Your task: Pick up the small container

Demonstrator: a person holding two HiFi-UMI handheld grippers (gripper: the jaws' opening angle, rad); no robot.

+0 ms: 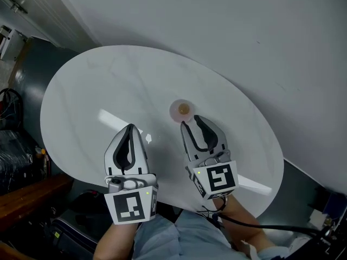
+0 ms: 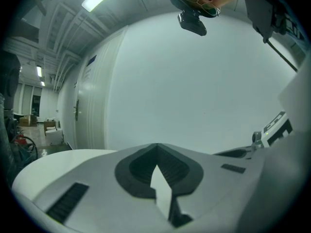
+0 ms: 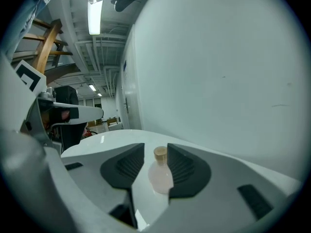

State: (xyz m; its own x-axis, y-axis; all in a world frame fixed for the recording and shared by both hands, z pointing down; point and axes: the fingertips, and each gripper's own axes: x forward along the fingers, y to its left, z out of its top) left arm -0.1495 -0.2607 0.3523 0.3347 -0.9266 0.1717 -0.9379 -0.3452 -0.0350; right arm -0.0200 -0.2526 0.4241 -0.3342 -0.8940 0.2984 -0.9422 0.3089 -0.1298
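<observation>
Right gripper [image 1: 191,122]: open, with its two dark-padded jaws standing apart and neither pad pressing on anything; it points slightly downward over the surface.
Small container [image 1: 183,110]: a pale pink, see-through bottle with a tan cap [image 3: 160,153], standing upright on the surface. It is straight ahead of the right gripper, in line with the gap between the jaws and close to their tips. In the right gripper view it shows between the two pads with a sliver of space on each side.
Left gripper [image 1: 130,127]: closed and empty, the jaw tips meeting in a point. It sits to the left of the right gripper, near it but not touching.
Container relative to left gripper: ahead of it and off to its right, clear of the tips.
Surface [image 1: 81,91]: a round, glossy white top under both grippers, showing streaks of reflected ceiling light.
Marker cubes: one at the rear of each gripper, the right one [image 1: 217,179] and the left one [image 1: 130,206], both nearest the person.
Wall [image 1: 244,26]: plain and pale, beyond the surface and ahead of both grippers.
Person: a hand [image 1: 227,206] behind the right gripper, with light blue clothing [image 1: 179,240] below the surface's near edge.
</observation>
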